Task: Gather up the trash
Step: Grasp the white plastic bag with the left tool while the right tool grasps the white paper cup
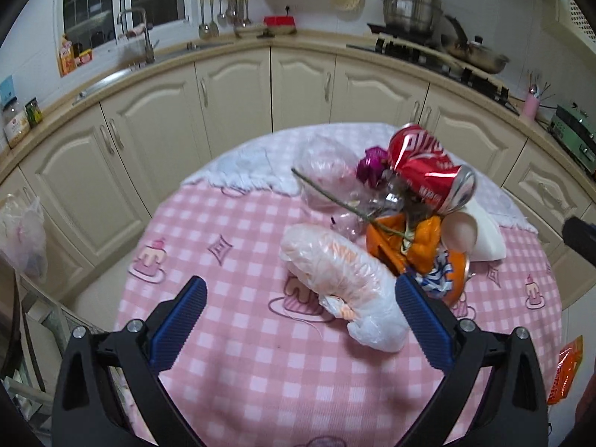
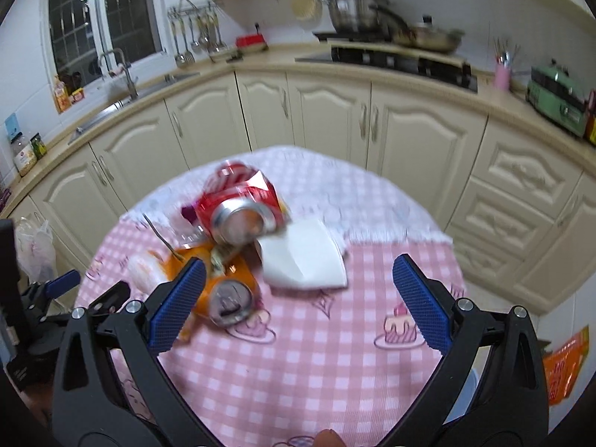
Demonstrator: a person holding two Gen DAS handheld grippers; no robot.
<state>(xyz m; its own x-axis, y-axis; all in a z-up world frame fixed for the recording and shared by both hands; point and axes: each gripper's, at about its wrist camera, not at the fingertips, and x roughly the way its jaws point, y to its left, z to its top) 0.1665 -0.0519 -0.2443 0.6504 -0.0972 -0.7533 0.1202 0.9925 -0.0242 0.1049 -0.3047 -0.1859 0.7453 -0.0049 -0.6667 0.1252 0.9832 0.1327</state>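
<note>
A heap of trash lies on the round table with a pink checked cloth (image 1: 238, 335) (image 2: 335, 365). On top rests a crushed red can (image 1: 428, 171) (image 2: 242, 205); below it are an orange can (image 1: 456, 279) (image 2: 227, 298), an orange wrapper (image 1: 421, 242), a wilted purple flower (image 1: 372, 165), an eggshell (image 1: 460, 231) and a white paper piece (image 1: 486, 238) (image 2: 305, 257). A knotted translucent bag (image 1: 342, 279) lies nearest, between the open fingers of my left gripper (image 1: 300, 320). My right gripper (image 2: 298, 298) is open above the cloth, its left finger in front of the orange can.
Cream cabinets and a worktop curve behind the table, with a sink (image 1: 138, 48), a stove with pots (image 1: 428, 37) and a green appliance (image 2: 558, 97). A plastic bag (image 1: 24, 238) hangs at the left. An orange packet (image 2: 566, 365) lies low at the right.
</note>
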